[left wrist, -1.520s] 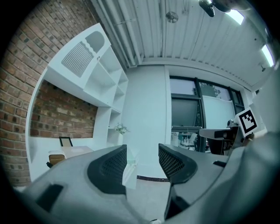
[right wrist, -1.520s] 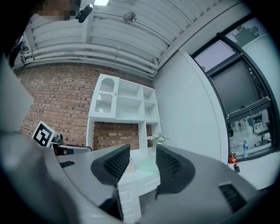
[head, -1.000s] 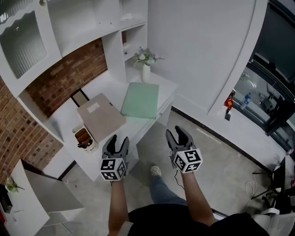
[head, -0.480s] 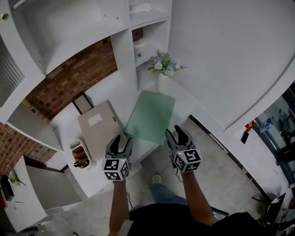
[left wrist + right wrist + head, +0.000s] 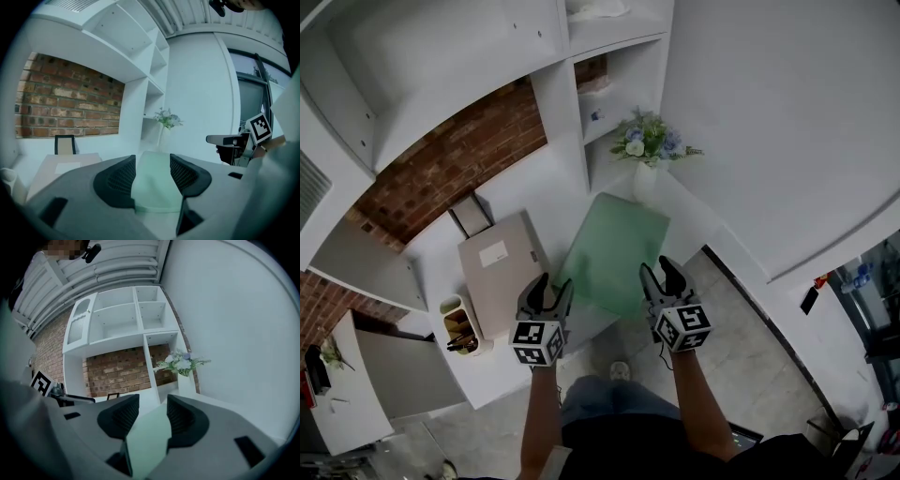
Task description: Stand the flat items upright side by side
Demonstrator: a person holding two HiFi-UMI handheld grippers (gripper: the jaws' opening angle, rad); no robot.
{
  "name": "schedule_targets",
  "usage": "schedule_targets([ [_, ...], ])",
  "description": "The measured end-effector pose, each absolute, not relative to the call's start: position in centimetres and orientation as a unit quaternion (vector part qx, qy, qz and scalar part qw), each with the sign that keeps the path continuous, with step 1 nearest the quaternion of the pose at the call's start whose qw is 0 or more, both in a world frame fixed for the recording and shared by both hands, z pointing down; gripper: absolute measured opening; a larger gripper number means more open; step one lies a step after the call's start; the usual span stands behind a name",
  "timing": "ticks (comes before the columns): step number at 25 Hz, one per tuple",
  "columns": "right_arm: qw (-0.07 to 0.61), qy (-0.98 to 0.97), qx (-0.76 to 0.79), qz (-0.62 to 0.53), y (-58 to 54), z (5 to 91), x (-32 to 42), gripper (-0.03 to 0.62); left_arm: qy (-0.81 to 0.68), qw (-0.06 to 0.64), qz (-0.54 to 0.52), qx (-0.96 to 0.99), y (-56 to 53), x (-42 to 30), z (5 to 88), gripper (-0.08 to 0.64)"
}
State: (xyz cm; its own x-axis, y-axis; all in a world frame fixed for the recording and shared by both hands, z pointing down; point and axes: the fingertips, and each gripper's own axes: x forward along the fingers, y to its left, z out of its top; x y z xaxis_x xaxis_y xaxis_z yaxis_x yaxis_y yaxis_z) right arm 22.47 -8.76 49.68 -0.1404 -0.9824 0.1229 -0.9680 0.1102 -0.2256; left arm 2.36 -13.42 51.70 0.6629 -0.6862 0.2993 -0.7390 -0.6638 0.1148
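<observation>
Two flat items lie on the white desk [image 5: 567, 183]: a beige one [image 5: 500, 270] on the left and a pale green one [image 5: 614, 246] to its right, both flat. My left gripper [image 5: 550, 284] hovers open at the desk's near edge, over the gap between the two items. In the left gripper view the green item [image 5: 152, 185] lies beyond the left gripper [image 5: 151, 164] and the beige one [image 5: 61, 166] off to the left. My right gripper [image 5: 661, 272] is open at the green item's near right corner. That corner [image 5: 147, 439] shows between the right gripper's [image 5: 152, 404] jaws, not pinched.
A cup of pens [image 5: 459, 323] stands by the beige item's near left corner. A white vase of flowers [image 5: 649, 150] and a small black frame [image 5: 469, 214] stand at the back. Shelving [image 5: 487, 56] rises above the desk, with bare floor [image 5: 741, 347] to the right.
Both grippers have come forward to the desk's near edge, the right up to the green item's corner. The two flat items lie where they lay.
</observation>
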Motion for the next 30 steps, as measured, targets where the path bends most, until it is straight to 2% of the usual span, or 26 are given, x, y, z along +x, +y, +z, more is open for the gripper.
schedule_targets([
  [17, 0.017, 0.713, -0.687, -0.141, -11.7, 50.0, 23.2, 0.165, -0.341, 0.113, 0.143, 0.922, -17.8, 5.0, 52.4, 0.199],
  [30, -0.007, 0.662, -0.699, -0.269, -13.2, 56.4, 25.4, 0.167, -0.279, 0.142, 0.284, 0.906, -22.6, 9.3, 58.9, 0.229],
])
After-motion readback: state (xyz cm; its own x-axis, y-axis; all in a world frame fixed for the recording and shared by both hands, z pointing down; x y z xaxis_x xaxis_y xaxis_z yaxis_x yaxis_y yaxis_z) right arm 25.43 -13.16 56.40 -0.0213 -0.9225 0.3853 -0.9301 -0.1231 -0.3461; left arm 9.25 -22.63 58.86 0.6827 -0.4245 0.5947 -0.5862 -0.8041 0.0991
